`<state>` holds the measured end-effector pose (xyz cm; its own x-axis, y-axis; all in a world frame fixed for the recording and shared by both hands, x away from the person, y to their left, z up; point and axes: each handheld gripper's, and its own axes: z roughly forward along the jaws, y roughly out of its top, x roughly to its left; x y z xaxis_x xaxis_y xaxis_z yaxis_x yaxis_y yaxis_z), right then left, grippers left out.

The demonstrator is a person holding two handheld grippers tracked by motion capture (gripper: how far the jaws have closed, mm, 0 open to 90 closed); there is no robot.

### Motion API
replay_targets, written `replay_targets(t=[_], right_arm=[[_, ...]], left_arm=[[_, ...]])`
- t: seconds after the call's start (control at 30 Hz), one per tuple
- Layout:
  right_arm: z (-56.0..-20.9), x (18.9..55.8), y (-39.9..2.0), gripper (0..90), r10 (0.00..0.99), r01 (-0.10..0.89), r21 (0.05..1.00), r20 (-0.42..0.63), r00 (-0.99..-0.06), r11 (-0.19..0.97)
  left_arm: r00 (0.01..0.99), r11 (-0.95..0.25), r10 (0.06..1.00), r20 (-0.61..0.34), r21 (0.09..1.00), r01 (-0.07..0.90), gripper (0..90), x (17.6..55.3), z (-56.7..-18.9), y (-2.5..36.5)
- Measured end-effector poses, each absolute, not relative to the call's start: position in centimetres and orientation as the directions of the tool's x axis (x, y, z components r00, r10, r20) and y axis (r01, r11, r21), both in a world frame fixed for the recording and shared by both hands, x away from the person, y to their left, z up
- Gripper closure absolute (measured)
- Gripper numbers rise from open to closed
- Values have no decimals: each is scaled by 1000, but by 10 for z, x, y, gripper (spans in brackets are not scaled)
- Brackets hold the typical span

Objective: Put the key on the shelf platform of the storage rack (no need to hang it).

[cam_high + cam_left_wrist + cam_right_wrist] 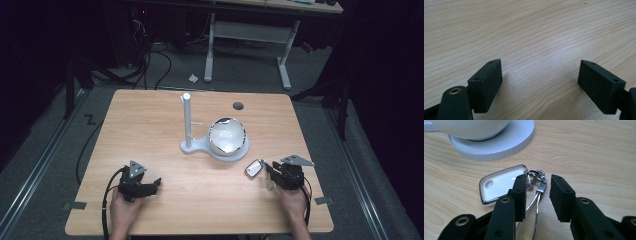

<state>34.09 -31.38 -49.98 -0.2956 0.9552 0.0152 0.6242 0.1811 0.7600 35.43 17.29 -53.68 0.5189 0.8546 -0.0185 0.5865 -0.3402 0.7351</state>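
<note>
At the near edge of the tabletop (165, 200), toward its left corner, the left gripper (156, 184) rests low over bare wood. Its jaws stand wide apart with nothing between them.

Near the right edge, the right gripper (537, 195) is over the key tag (500, 184). Its jaws are half open around the metal ring (536, 176) and the thin loop of the tag. The pads do not seem to press the metal, but the left pad covers one corner of the tag, so contact there is hard to judge.

Farther, around the middle of the tabletop, a white stand (188, 117) with a round base carries a shiny bowl (227, 136). In the right gripper view the bowl is cut off at the top edge.
</note>
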Motion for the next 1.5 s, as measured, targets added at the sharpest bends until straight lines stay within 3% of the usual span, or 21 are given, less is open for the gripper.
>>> replay_targets(t=[0.83, 1.33, 1.5], right_arm=[[-518, 364, -315, 681, 966, 683, 717, 52, -253, 140], [-523, 367, -311, 812, 965, 691, 698, -2, -262, 189], [-523, 366, -311, 818, 965, 679, 707, -17, -261, 196]], left_arm=[[519, -341, 854, -18, 735, 586, 201, 354, -537, 173], [519, -341, 854, -18, 735, 586, 201, 354, -537, 173], [519, -341, 854, -18, 735, 586, 201, 354, -537, 173]])
